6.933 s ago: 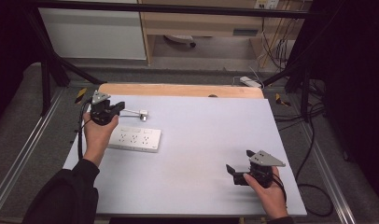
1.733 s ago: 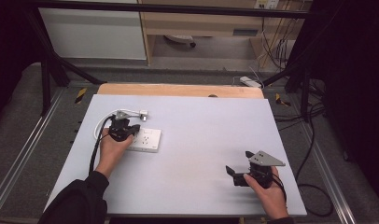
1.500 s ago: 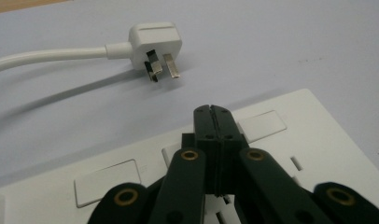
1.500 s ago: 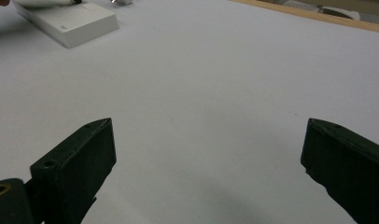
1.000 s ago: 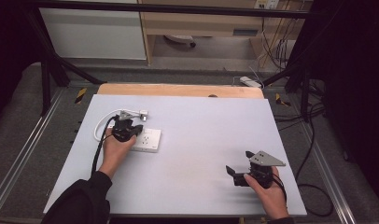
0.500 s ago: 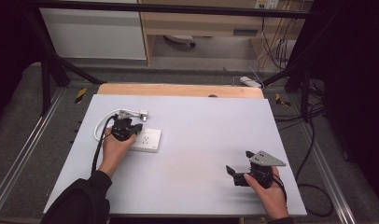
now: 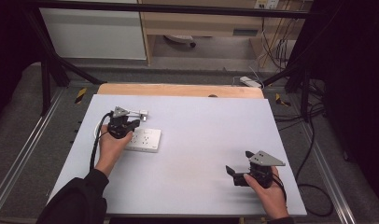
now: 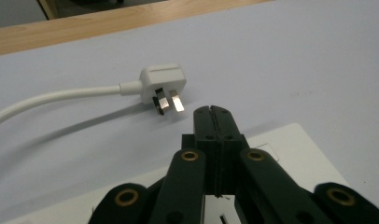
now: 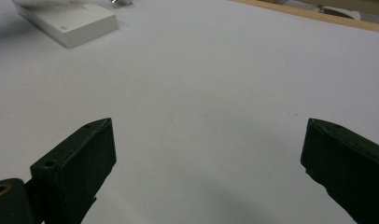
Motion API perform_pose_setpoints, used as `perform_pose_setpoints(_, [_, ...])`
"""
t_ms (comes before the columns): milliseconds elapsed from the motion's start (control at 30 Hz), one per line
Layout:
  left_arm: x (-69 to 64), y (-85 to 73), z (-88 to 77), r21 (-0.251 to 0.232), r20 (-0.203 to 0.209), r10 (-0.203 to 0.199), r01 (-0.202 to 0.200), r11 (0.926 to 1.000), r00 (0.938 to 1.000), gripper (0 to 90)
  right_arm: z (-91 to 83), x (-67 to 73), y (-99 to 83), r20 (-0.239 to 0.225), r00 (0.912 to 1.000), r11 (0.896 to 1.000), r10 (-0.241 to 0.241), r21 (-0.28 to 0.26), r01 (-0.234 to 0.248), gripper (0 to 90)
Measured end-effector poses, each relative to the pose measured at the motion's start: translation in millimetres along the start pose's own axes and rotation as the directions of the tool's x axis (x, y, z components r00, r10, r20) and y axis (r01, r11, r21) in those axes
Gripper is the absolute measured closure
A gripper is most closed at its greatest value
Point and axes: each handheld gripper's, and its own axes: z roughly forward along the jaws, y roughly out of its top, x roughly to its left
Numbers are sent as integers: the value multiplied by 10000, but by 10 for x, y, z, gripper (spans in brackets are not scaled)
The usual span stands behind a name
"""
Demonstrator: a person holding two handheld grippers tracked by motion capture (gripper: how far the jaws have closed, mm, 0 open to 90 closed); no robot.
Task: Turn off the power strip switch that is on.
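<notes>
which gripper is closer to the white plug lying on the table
Left. The left gripper, jaws shut and empty, sits over the power strip just short of the plug. The right gripper rests open at the table's near right, far from it.

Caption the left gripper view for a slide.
Shut left gripper over the power strip, facing a loose white plug.

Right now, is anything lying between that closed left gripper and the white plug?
Nothing visible does. The left gripper, jaws shut, hangs over the edge of the power strip, and only bare table separates its tips from the plug lying just ahead.
</notes>
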Motion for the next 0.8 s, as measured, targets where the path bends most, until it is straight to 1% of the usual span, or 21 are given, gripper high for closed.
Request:
perform_pose_setpoints(300, [19, 110, -94, -318, 24, 75, -74, 9995, 10000, 900, -1, -1, 0, -4, 10000, 10000, 0, -6, 0, 37])
perform_pose_setpoints(500, [37, 114, -124, -321, 36, 72, -71, 9995, 10000, 900, 0, 0, 0, -12, 10000, 10000, 4, -5, -4, 37])
perform_pose_setpoints(800, [51, 126, -166, -466, 42, 24, -22, 9989, 10000, 900, 0, 2, 1, -16, 10000, 10000, 8, -2, -8, 38])
